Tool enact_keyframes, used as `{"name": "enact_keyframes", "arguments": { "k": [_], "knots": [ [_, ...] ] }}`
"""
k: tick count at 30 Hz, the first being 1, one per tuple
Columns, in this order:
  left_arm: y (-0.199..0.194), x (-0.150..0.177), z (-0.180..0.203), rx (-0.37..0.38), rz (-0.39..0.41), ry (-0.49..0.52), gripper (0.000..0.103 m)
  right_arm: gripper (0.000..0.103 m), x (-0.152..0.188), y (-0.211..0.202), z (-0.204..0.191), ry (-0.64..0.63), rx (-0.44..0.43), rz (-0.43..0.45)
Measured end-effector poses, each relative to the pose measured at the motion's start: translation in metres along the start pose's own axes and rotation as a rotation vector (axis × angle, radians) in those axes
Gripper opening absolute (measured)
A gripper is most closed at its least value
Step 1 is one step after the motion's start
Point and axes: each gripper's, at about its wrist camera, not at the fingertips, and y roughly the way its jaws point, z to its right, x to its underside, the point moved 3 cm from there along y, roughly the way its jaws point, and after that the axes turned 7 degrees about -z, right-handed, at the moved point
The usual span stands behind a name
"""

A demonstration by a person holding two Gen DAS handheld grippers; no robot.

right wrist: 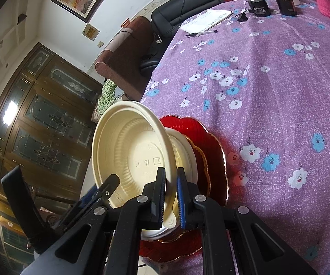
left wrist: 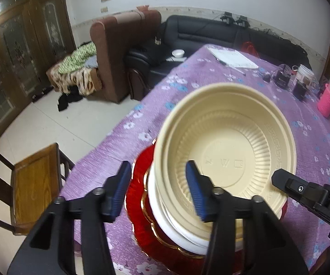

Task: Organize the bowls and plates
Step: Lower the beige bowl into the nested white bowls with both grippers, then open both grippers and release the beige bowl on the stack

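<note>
The right hand-held gripper [right wrist: 171,190] is clamped on the rim of the cream bowl [right wrist: 131,158], one finger inside the bowl and one outside. This bowl sits on top of a stack: under it there is a white bowl [right wrist: 189,151], and perhaps one more cream bowl between them, but the view is blurred there. The stack stands on a red plate [right wrist: 213,142] near the edge of the table [right wrist: 279,96], which has a purple flowered cloth. The left hand-held gripper [left wrist: 159,189] has its fingers apart, astride the near wall of the cream bowl [left wrist: 224,142].
</note>
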Motion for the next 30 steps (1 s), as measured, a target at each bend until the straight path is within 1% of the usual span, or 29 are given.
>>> {"name": "enact_keyframes", "arguments": {
  "k": [5,12,17,19,22,24,27,29,30],
  "knots": [
    [-0.006,-0.002,-0.005,-0.016,0.023,-0.002,0.049,0.010,0.000,0.000,0.000,0.001,0.002,0.001],
    [-0.008,-0.004,-0.009,-0.027,0.029,-0.011,0.049,0.012,0.000,-0.002,-0.001,-0.020,0.029,0.020],
    [-0.011,-0.006,-0.014,-0.043,0.040,-0.019,0.049,0.015,0.001,-0.004,-0.005,-0.042,0.074,0.033],
    [-0.012,-0.006,-0.016,-0.050,0.042,-0.021,0.054,0.025,0.003,-0.006,-0.007,-0.059,0.096,0.040],
    [-0.013,-0.005,-0.018,-0.059,0.047,-0.023,0.054,0.034,0.004,-0.011,-0.012,-0.089,0.152,0.073],
    [-0.014,-0.005,-0.020,-0.064,0.048,-0.024,0.054,0.036,0.006,-0.016,-0.016,-0.116,0.181,0.097],
    [-0.017,-0.006,-0.024,-0.071,0.052,-0.034,0.054,0.037,0.007,-0.030,-0.023,-0.158,0.208,0.153],
    [-0.019,-0.007,-0.027,-0.075,0.057,-0.042,0.054,0.042,0.007,-0.043,-0.026,-0.175,0.199,0.206],
    [-0.021,-0.007,-0.028,-0.079,0.060,-0.046,0.054,0.047,0.007,-0.049,-0.027,-0.181,0.192,0.230]
  ]
}}
